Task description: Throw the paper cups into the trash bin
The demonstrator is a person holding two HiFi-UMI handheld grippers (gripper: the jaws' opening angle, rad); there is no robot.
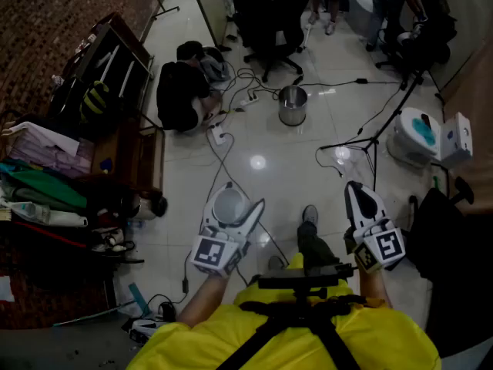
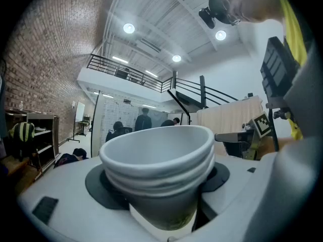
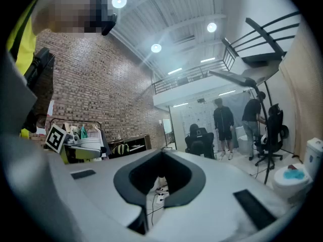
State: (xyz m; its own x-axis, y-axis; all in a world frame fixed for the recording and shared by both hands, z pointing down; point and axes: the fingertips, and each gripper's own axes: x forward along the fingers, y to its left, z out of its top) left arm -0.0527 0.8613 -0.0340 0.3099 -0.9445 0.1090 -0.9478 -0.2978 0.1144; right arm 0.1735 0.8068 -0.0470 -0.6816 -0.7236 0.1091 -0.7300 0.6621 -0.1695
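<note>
A stack of white paper cups (image 1: 229, 203) sits upright between the jaws of my left gripper (image 1: 233, 208), held low in front of my yellow-clad body. In the left gripper view the cups (image 2: 159, 160) fill the middle, and the dark pads (image 2: 103, 188) of the left gripper (image 2: 161, 190) press on both sides. My right gripper (image 1: 354, 190) is held up at the right, shut with nothing in it. Its jaws meet in the right gripper view (image 3: 160, 178). A round metal trash bin (image 1: 293, 105) stands on the tiled floor well ahead of both grippers.
Cables and a power strip (image 1: 218, 136) trail over the floor between me and the bin. A dark crouched shape (image 1: 181, 92) is left of the bin. A cluttered shelf (image 1: 115, 60) lines the left side; a tripod stand (image 1: 370, 139) and a white device (image 1: 420, 133) stand right. Office chairs (image 1: 269, 21) and people are beyond.
</note>
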